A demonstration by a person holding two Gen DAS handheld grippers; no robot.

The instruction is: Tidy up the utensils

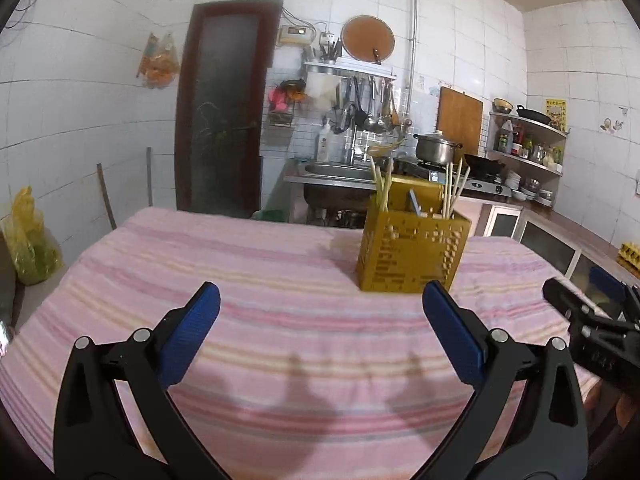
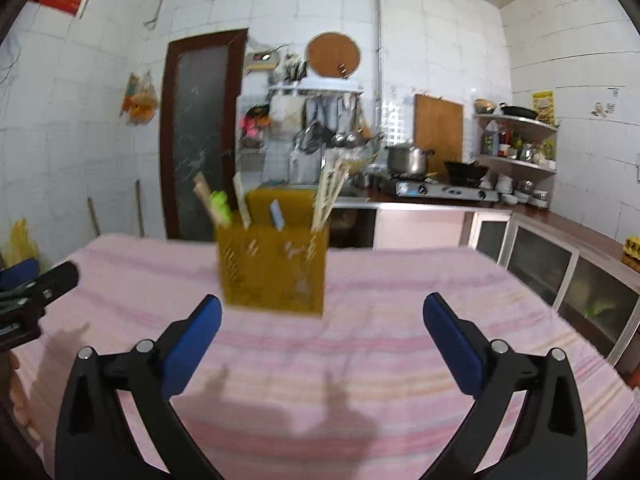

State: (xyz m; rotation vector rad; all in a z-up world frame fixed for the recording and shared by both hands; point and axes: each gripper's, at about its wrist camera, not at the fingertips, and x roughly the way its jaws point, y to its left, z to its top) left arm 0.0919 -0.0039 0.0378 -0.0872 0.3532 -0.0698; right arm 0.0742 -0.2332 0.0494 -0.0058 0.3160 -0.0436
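Observation:
A yellow perforated utensil holder [image 1: 412,254] stands upright on the pink striped tablecloth [image 1: 260,280]. It holds several pale chopsticks [image 1: 454,192] and a blue-handled utensil [image 1: 415,202]. It also shows, blurred, in the right wrist view [image 2: 274,270], with a green utensil [image 2: 221,204] in it. My left gripper [image 1: 320,300] is open and empty, above the cloth, short of the holder. My right gripper [image 2: 322,314] is open and empty, just in front of the holder; it also shows at the right edge of the left wrist view [image 1: 592,316].
Behind the table are a sink [image 1: 336,170], a gas stove with a steel pot [image 1: 436,148] and a wok, a corner shelf [image 1: 528,148], low cabinets [image 2: 560,264] at right, and a dark door [image 1: 224,108]. A yellow bag [image 1: 28,236] sits at left.

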